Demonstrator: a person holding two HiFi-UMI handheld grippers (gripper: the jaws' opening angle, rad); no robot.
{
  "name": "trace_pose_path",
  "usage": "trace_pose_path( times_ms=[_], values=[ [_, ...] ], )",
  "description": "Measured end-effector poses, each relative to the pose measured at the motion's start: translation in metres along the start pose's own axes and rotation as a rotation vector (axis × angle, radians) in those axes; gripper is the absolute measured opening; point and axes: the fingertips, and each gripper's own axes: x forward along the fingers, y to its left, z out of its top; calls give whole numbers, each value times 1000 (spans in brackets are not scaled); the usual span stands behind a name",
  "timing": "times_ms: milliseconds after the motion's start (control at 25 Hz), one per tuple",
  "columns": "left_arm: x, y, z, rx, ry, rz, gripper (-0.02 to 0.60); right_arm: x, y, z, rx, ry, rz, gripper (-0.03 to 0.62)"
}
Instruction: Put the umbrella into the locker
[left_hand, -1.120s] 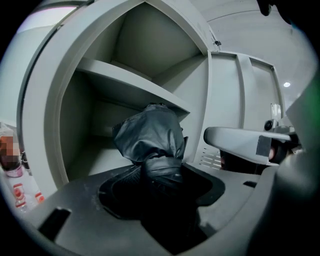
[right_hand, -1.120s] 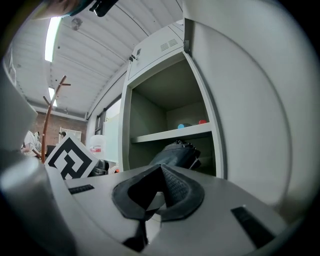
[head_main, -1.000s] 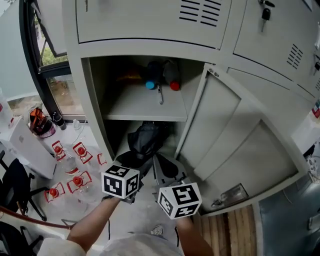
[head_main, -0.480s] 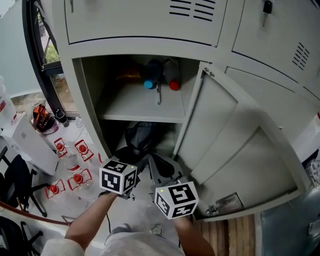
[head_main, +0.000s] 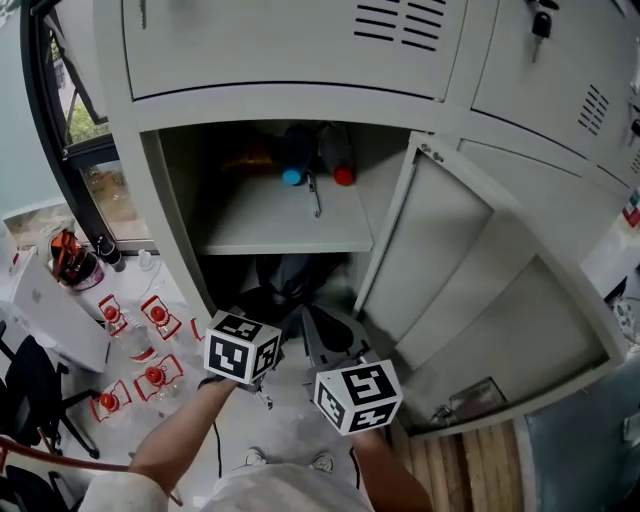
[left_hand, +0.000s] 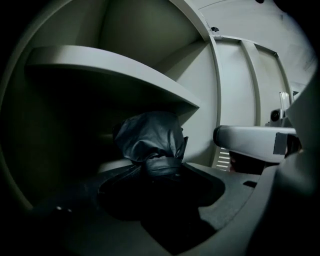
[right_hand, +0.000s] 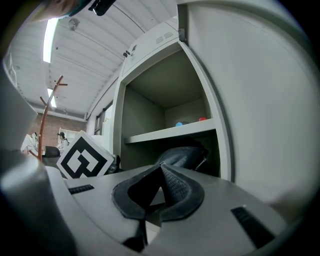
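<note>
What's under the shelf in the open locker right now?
Under the shelf is a dark bundled umbrella, fabric end pointing into the compartment. Its near end and whatever lies behind or beneath it are lost in shadow.

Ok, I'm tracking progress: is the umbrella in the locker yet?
In: the folded umbrella sits under the shelf, in the lower compartment of the open locker.

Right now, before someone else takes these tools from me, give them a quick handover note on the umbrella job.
Left tool: closed on the near end of the black umbrella, at the lower compartment of the locker.
Right tool: shut, empty, beside the open door.
Done: the umbrella's far end is under the shelf.
To do: push it fully in, release, withdraw.
</note>
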Motion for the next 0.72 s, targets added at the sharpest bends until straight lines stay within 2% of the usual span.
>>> trace_pose_path(
  times_ms=[400, 720],
  values=[
    [15, -10, 3, 59, 42, -77, 252, -4, -8, -4, 3, 5, -68, 3],
    [15, -4, 16, 148, 52, -54, 252, -6, -8, -5, 7, 0, -77, 3]
  ],
)
